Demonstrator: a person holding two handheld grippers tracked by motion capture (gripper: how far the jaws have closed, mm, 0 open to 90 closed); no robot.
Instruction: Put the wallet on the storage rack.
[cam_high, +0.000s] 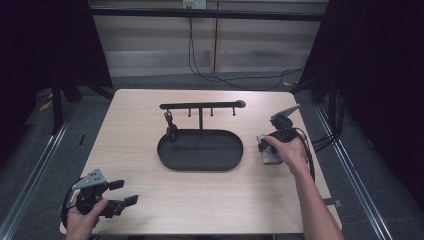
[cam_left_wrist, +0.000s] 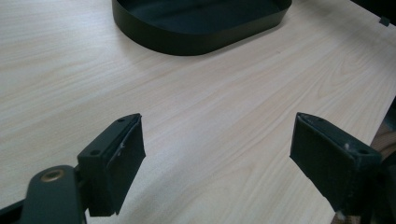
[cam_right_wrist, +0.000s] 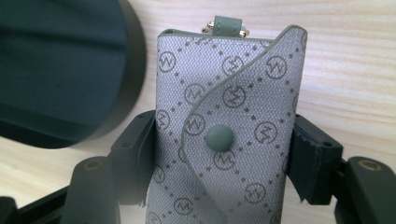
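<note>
Pouch (cam_right_wrist: 224, 140), grey monogram key case with snap flap, clamped by its sides in right gripper (cam_right_wrist: 224, 154) fingers, near desk's right edge beside black oval tray (cam_high: 200, 150); side grip probably leaves its top loop free for the rack's hooks (cam_high: 200, 106). Left gripper (cam_left_wrist: 217, 154) parked at near-left corner, fingers released, nothing between them.

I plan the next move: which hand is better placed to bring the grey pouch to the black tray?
Right: its claw grips the grey pouch beside the black tray. The left claw is open, near the table's front edge.

Black claws (cam_left_wrist: 219, 163), brass screws, grey three-cornered plates, bare forearms.
</note>
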